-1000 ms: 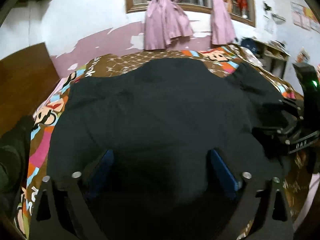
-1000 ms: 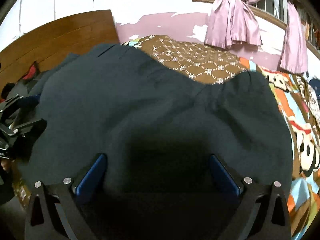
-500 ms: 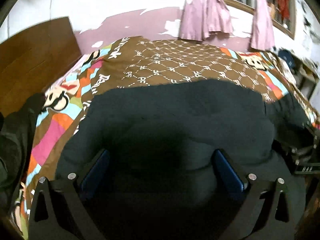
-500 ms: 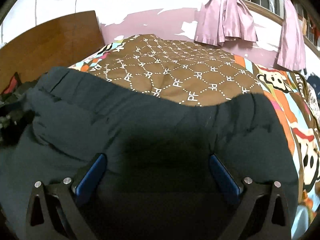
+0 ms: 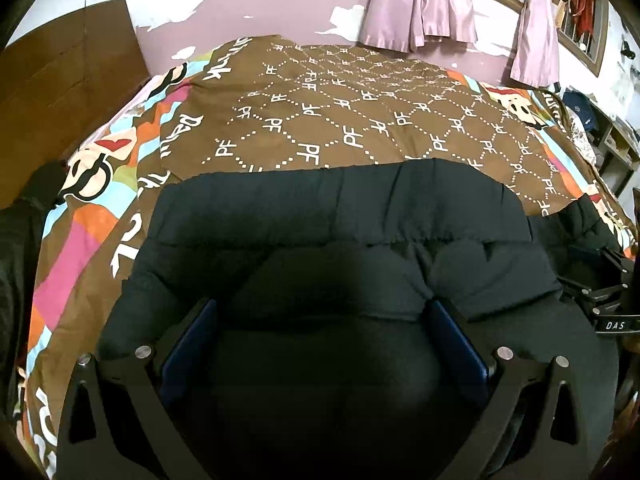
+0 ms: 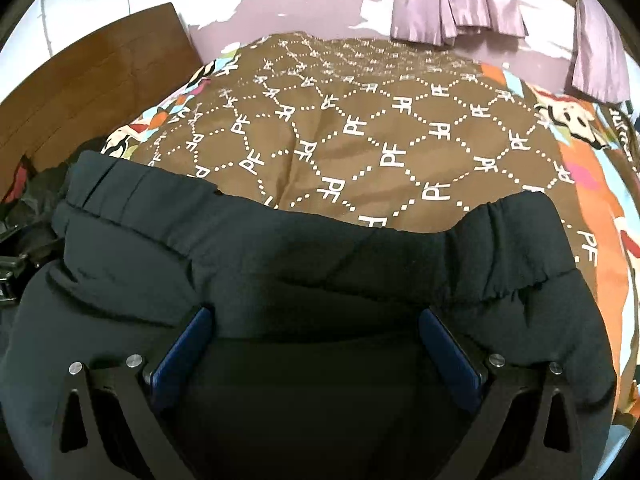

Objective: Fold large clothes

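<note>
A large dark padded garment (image 5: 340, 216) lies bunched on the near part of the bed, its elastic hem (image 6: 500, 216) facing the far side. My left gripper (image 5: 320, 320) stands open, its blue pads (image 5: 188, 344) wide apart, with the dark cloth heaped between and under them. My right gripper (image 6: 316, 328) is also open over the same garment (image 6: 280, 248), blue pads (image 6: 448, 352) spread. Each gripper shows at the edge of the other's view: the right one (image 5: 608, 312), the left one (image 6: 10, 272).
The garment rests on a brown patterned bedspread (image 5: 360, 112) with a colourful cartoon border (image 6: 580, 120). A wooden headboard (image 5: 60, 80) stands at the left, pink curtains (image 5: 420, 4) hang behind, shelves (image 5: 612, 136) are at the right. Other dark clothes (image 5: 20, 240) lie at the left.
The garment's far edge has drawn back toward me, baring much of the brown bedspread. Both gripper views have tilted and pulled back; the jaws have kept the same width.
</note>
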The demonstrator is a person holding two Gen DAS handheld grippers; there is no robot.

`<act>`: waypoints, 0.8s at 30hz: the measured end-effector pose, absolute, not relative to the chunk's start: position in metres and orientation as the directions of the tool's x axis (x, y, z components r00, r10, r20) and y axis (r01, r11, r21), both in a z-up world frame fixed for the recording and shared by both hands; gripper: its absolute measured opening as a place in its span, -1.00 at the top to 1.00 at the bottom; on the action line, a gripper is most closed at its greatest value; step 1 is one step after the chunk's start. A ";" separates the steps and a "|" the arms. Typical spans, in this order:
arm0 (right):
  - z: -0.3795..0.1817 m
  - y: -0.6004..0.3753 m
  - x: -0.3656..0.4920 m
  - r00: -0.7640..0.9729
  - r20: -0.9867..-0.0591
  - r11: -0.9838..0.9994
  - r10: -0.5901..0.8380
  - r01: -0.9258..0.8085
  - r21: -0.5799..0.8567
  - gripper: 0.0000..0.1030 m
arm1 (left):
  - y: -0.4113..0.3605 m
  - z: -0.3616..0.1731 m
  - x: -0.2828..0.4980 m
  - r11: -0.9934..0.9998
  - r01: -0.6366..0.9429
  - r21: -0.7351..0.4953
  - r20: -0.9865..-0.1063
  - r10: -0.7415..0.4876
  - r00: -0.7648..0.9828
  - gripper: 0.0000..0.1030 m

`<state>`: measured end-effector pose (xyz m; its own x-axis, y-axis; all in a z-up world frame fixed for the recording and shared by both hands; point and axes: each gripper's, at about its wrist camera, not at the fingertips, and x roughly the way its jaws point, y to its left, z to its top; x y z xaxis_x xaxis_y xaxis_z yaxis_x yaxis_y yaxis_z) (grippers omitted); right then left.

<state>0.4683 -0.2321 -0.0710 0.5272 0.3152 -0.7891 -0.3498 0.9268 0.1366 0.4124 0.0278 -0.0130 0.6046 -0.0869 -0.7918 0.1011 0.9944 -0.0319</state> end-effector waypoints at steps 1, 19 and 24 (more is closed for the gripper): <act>-0.072 -0.231 0.470 0.523 -0.792 0.927 0.314 -0.349 0.137 -1.00 | 0.029 -0.014 0.413 0.994 0.101 -0.034 -0.793 -0.088 0.603 -0.99; -0.072 -0.219 0.460 0.583 -0.781 0.941 0.225 -0.339 0.018 -1.00 | 0.007 -0.026 0.408 0.986 0.079 0.149 -0.766 0.065 0.639 -0.99; -0.073 -0.217 0.458 0.597 -0.775 0.941 0.206 -0.337 -0.010 -1.00 | 0.003 -0.030 0.406 0.978 0.075 0.196 -0.747 0.100 0.657 -0.99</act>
<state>0.4582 -0.2167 -0.0733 0.5974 0.2061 -0.7750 -0.3372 0.9414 -0.0096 0.4057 0.0033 -0.0296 0.6572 0.0998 -0.7471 0.0748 0.9777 0.1964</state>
